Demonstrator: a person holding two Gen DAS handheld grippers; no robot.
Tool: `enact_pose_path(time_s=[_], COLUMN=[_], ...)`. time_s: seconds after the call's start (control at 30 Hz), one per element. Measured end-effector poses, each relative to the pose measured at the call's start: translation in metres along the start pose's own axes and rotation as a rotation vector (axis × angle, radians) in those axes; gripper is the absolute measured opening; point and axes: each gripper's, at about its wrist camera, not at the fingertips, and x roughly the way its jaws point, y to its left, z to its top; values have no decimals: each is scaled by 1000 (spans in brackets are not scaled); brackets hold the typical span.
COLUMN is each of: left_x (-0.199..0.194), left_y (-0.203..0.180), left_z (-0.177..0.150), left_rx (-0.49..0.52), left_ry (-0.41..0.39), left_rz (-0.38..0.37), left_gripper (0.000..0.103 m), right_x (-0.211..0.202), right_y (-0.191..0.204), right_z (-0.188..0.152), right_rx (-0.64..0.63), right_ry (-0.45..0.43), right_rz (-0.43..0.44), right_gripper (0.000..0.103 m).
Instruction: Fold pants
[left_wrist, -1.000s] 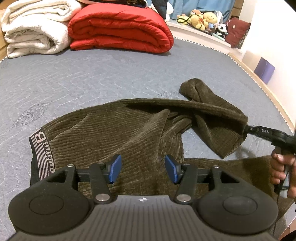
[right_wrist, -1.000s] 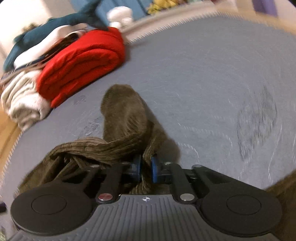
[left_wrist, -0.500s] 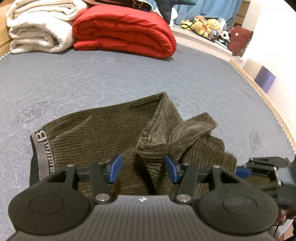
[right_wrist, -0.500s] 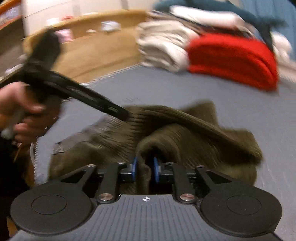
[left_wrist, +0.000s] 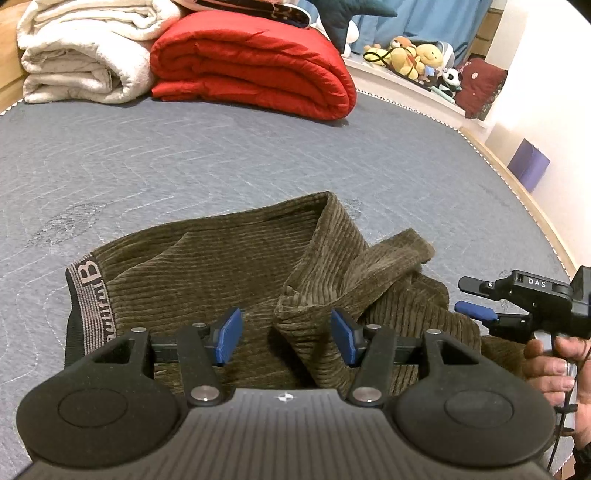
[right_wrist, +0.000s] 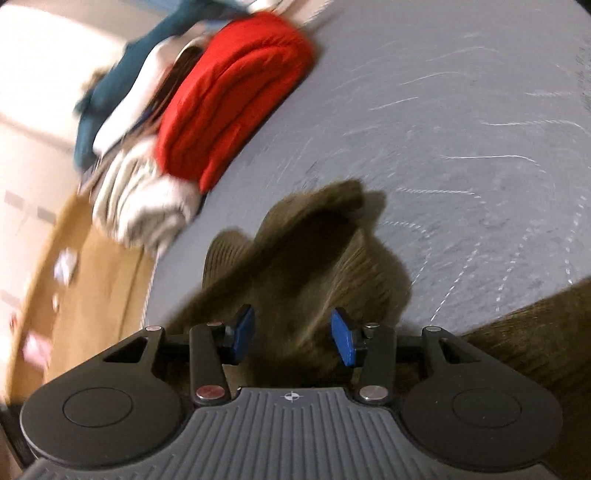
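Observation:
Olive-brown corduroy pants lie on the grey quilted bed, with the lettered waistband at the left. One leg is folded back over the body in a rumpled heap. My left gripper is open just above the pants, with a fold of cloth between its blue pads. My right gripper is open at the right edge of the heap, apart from the cloth. In the blurred right wrist view it is open over the pants, holding nothing.
A folded red quilt and a white blanket lie at the far side of the bed. Plush toys sit on a ledge at the back right. The bed edge runs along the right, with a purple box beyond it.
My right gripper carried the pant leg leftward over the body, laid it down, opened and pulled back to the right. My left gripper stayed open and nearly still.

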Motion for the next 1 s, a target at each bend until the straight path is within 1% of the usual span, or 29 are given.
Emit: enact_pose_path(time_s=[0.07, 0.13, 0.17, 0.2, 0.23, 0.33, 0.37, 0.4, 0.43, 0.47, 0.5, 0.57, 0.63, 0.7, 0.8, 0.9, 0.97, 1.0], left_x=[-1, -1, -1, -1, -2, -2, -2, -3, -3, -3, -4, -4, -5, -4, -2, 0, 2, 3], left_y=[3, 5, 6, 7, 6, 5, 5, 6, 7, 9, 11, 14, 15, 15, 14, 12, 12, 12], left_z=[0, 1, 1, 2, 2, 2, 2, 2, 2, 3, 4, 6, 9, 11, 13, 15, 16, 16], left_rx=[-5, -13, -17, -21, -23, -22, -23, -26, -32, -39, -49, -66, -82, -88, -97, -99, -102, -104], left_ry=[0, 1, 1, 0, 0, 0, 0, 0, 0, 0, -1, -4, -10, -11, -9, -6, -4, -2], left_rz=[2, 3, 3, 1, -1, -5, -5, -5, -4, -4, -4, -4, -6, -7, -12, -14, -12, -10], left_gripper=[59, 59, 59, 59, 59, 59, 59, 59, 59, 59, 59, 59, 59, 59, 59, 59, 59, 59], right_x=[-2, 4, 8, 11, 15, 26, 28, 31, 32, 33, 34, 32, 25, 11, -9, -36, -57, -69], right_y=[-7, -11, -10, -10, -7, 1, 3, 7, 11, 16, 23, 40, 62, 85, 113, 127, 125, 120], right_z=[4, 2, 1, -2, -5, -12, -13, -15, -15, -17, -20, -23, -25, -22, -8, 21, 45, 60], right_rx=[27, -9, -19, -29, -45, -115, -136, -164, -191, -227, -267, -349, -423, -466, -521, -490, -430, -385], right_ry=[-25, -13, 2, 16, 28, 14, 3, -15, -26, -37, -50, -78, -110, -132, -163, -196, -225, -246], right_rz=[-32, -94, -108, -123, -150, -234, -254, -279, -299, -323, -336, -347, -339, -299, -268, -219, -192, -195], right_gripper=[50, 52, 54, 59, 60, 60, 53, 37, 30, 17, 14, 13, 13, 12, 12, 11, 11, 11])
